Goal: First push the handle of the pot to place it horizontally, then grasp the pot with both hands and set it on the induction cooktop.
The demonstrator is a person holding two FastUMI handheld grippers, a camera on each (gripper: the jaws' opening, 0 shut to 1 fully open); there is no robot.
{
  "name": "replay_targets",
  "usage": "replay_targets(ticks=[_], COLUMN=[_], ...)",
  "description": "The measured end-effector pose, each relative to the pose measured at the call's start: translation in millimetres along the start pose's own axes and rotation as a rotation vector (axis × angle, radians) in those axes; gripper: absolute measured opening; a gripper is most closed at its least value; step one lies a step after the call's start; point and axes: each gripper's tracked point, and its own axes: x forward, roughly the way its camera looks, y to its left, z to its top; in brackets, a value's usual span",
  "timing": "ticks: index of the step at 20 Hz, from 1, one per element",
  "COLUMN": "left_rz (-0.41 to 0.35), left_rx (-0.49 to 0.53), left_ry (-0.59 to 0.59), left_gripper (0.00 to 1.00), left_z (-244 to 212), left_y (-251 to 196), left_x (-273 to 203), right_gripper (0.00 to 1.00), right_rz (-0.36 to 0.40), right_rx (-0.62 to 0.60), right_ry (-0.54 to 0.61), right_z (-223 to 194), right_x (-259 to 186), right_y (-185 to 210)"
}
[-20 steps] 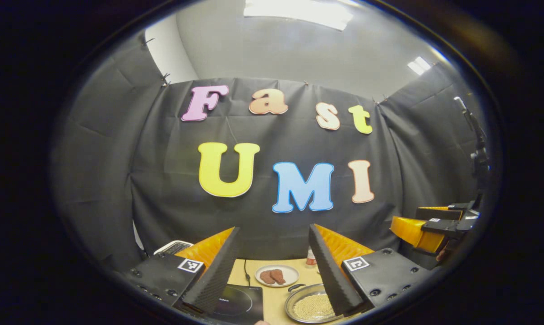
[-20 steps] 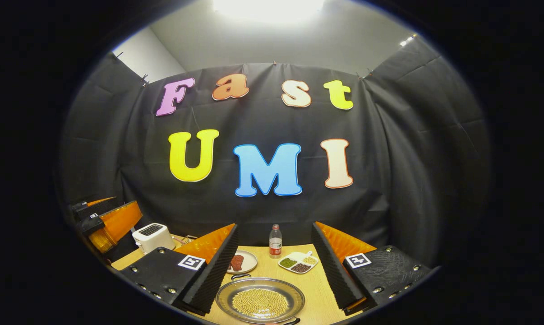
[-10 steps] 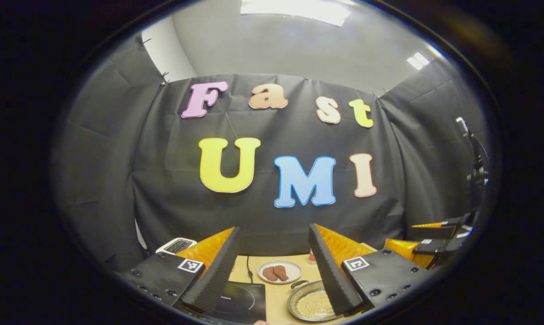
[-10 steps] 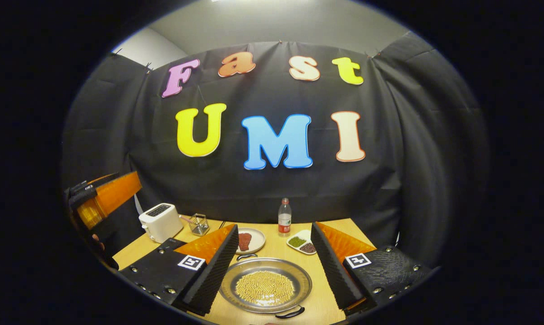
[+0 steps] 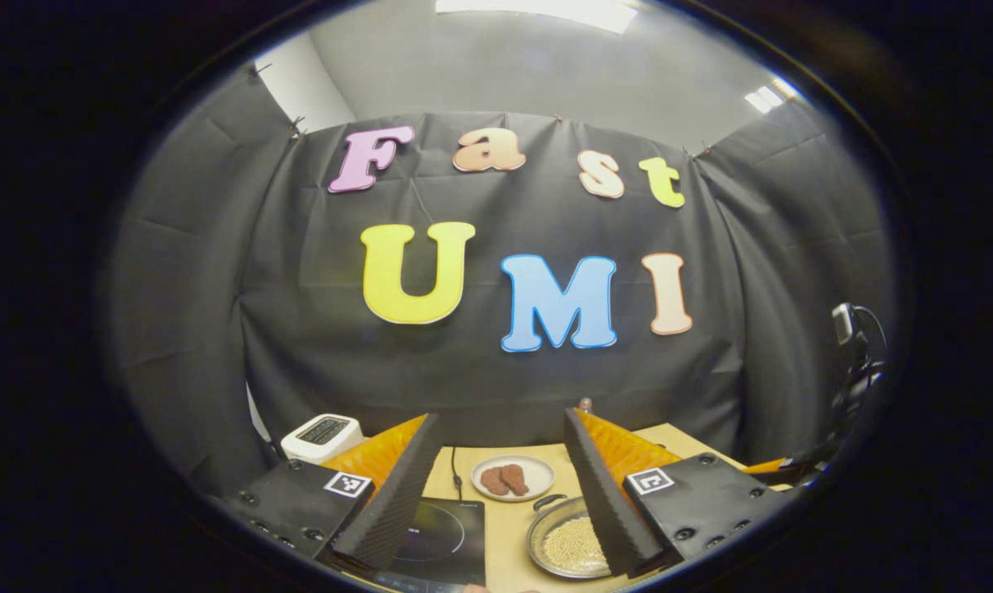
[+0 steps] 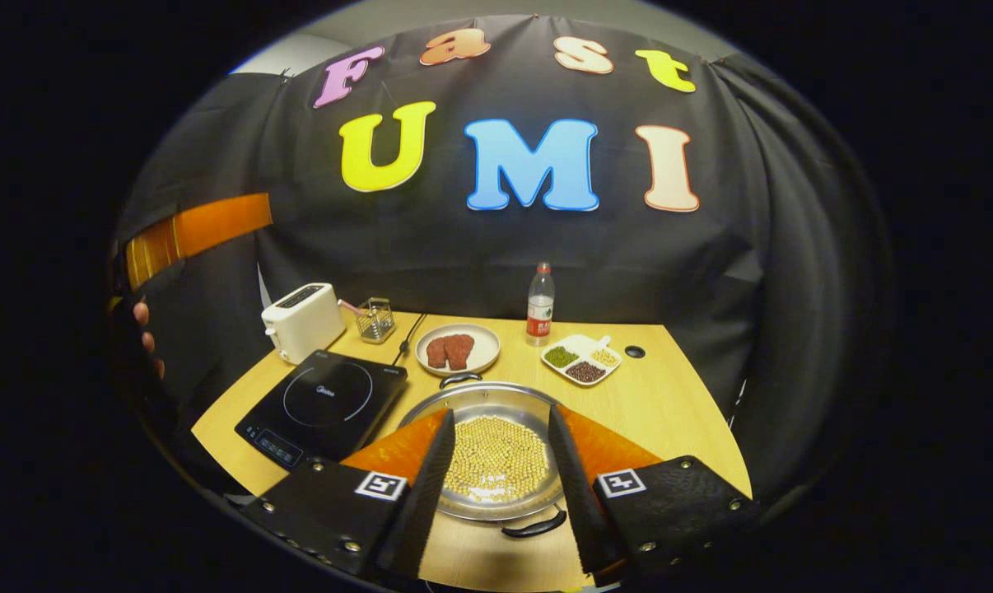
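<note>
A shallow steel pot (image 6: 496, 390) filled with pale beans sits on the wooden table (image 6: 669, 412), its two dark handles (image 6: 534, 525) pointing near and far in the right gripper view. To its left lies the black induction cooktop (image 6: 324, 403). My right gripper (image 6: 501, 412) hovers open above the pot's near half, holding nothing. In the left gripper view, my left gripper (image 5: 500, 413) is open and empty, high above the cooktop (image 5: 443, 539) and pot (image 5: 546, 527). The left gripper (image 6: 200, 235) also appears far left, with a hand (image 6: 142, 325) below it.
Behind the cooktop stand a white toaster (image 6: 303, 321) and a small wire basket (image 6: 375, 319). A plate of meat (image 6: 457, 350), a water bottle (image 6: 539, 305) and a divided dish (image 6: 583, 360) line the back. A sliver of the right gripper (image 5: 772, 468) shows low right.
The right gripper has tipped down over the pot and its fingers have narrowed. The left gripper tilted down slightly, bringing more of the table into sight.
</note>
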Motion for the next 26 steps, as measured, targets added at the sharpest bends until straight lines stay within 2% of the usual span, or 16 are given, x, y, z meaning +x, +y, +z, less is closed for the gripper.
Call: replay_targets(ticks=[1, 2, 3, 4, 6, 7, 8, 10, 20, 26], left_rz=[0.002, 0.004, 0.005, 0.007, 0.009, 0.009, 0.009, 0.012, 0.027, 0.045], left_rx=[0.002, 0.003, 0.005, 0.007, 0.012, 0.014, 0.015, 0.017, 0.019, 0.02], left_ry=[0.004, 0.008, 0.01, 0.013, 0.019, 0.026, 0.031, 0.044, 0.082, 0.091], left_gripper=[0.95, 0.95, 0.95, 0.95, 0.95, 0.95, 0.95, 0.95, 0.95, 0.95], left_z=[-1, -3, -4, -4, -7, -8, -13, -18, -31, -32], left_y=[0, 0, 1, 0, 1, 2, 2, 4, 13, 21], left_x=[0, 1, 1, 1, 1, 2, 2, 2, 5, 3], right_gripper=[0.66, 0.54, 0.49, 0.35, 0.3, 0.17, 0.04, 0.01, 0.02, 0.02], right_rz=[-0.001, -0.001, -0.004, -0.005, 0.011, -0.003, 0.02, 0.039, 0.111, 0.095], right_rx=[-0.002, -0.001, -0.001, 0.002, -0.003, -0.003, 0.008, 0.033, 0.08, 0.07], right_ry=[0.025, 0.054, 0.083, 0.115, 0.176, 0.202, 0.224, 0.296, 0.554, 0.622], right_z=[-10, -21, -30, -41, -61, -71, -77, -97, -169, -190], right_x=[2, 4, 7, 10, 12, 21, 19, 22, 26, 34], right_y=[0, 0, 0, -1, 2, -4, 0, 4, 24, 22])
